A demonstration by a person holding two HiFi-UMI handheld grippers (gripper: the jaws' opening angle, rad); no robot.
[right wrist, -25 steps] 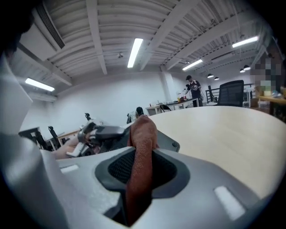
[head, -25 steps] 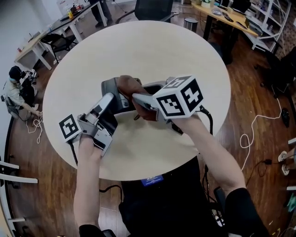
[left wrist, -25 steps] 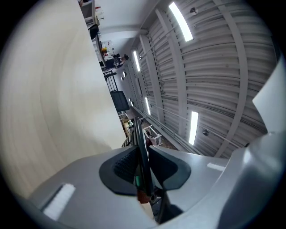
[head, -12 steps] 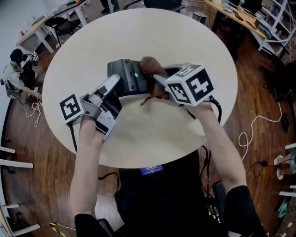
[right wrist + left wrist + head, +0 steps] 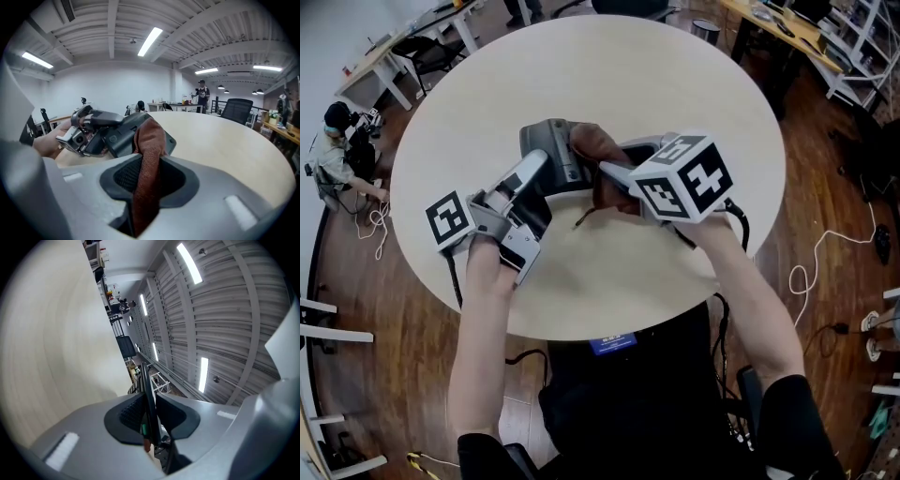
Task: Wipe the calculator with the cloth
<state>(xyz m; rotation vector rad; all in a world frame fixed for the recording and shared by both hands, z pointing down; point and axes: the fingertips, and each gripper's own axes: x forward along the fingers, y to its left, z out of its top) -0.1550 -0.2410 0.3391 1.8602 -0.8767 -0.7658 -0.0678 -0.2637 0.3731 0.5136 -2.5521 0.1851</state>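
Left claw (image 5: 149,409) stayed clamped on the edge of the dark grey plastic calculator (image 5: 550,148), tilted over the round beige table (image 5: 675,84). Right claw (image 5: 147,176), pinching the rust-brown cloth (image 5: 596,150), dragged it back leftward across the face; wiping mid-stroke.

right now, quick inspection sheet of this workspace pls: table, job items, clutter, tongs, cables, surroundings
surface: round pale wooden table
job's things: dark grey calculator, gripped at one edge; reddish-brown cloth pressed against it
clutter: nothing seen on the table
grippers: left tongs shut on the calculator's thin edge; right tongs shut on the cloth
cables: black lead running from the right tongs; white cable loose on the floor
surroundings: wooden floor, desk behind the table, a person sitting on the floor to the left
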